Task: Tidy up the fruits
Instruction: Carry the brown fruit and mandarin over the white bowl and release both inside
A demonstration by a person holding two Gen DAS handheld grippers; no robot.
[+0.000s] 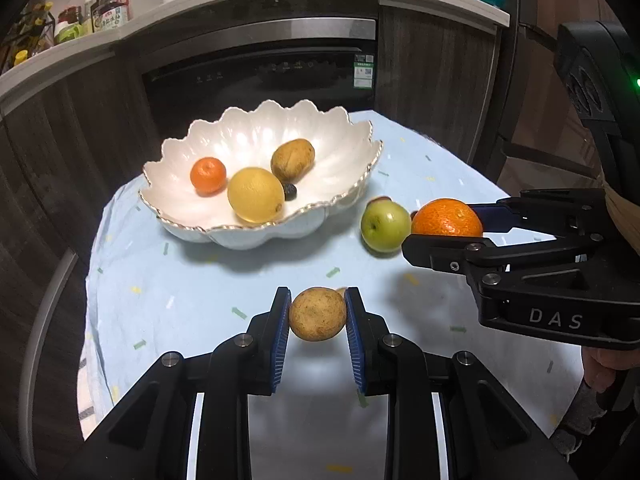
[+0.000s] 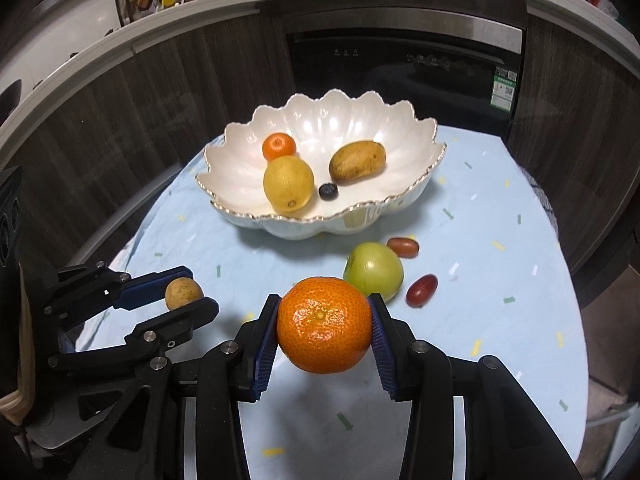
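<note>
A white scalloped bowl (image 1: pixel 352 148) (image 2: pixel 416 140) stands at the back of the table and holds a small orange (image 1: pixel 207 176), a lemon (image 1: pixel 256 195), a brown oval fruit (image 1: pixel 292 159) and a dark berry (image 1: pixel 289 191). My left gripper (image 1: pixel 318 314) is shut on a small brown round fruit (image 1: pixel 318 314) (image 2: pixel 184 293), held above the cloth. My right gripper (image 2: pixel 324 324) is shut on a large orange (image 2: pixel 324 324) (image 1: pixel 446 218), also raised. A green apple (image 1: pixel 385 226) (image 2: pixel 374 271) lies on the cloth just beyond the orange.
Two red grape tomatoes (image 2: pixel 403 247) (image 2: pixel 421 290) lie right of the apple. The round table wears a light blue cloth (image 1: pixel 192 280). Dark cabinets and a black oven (image 1: pixel 260 76) stand behind, with bottles (image 1: pixel 108 8) on the counter above.
</note>
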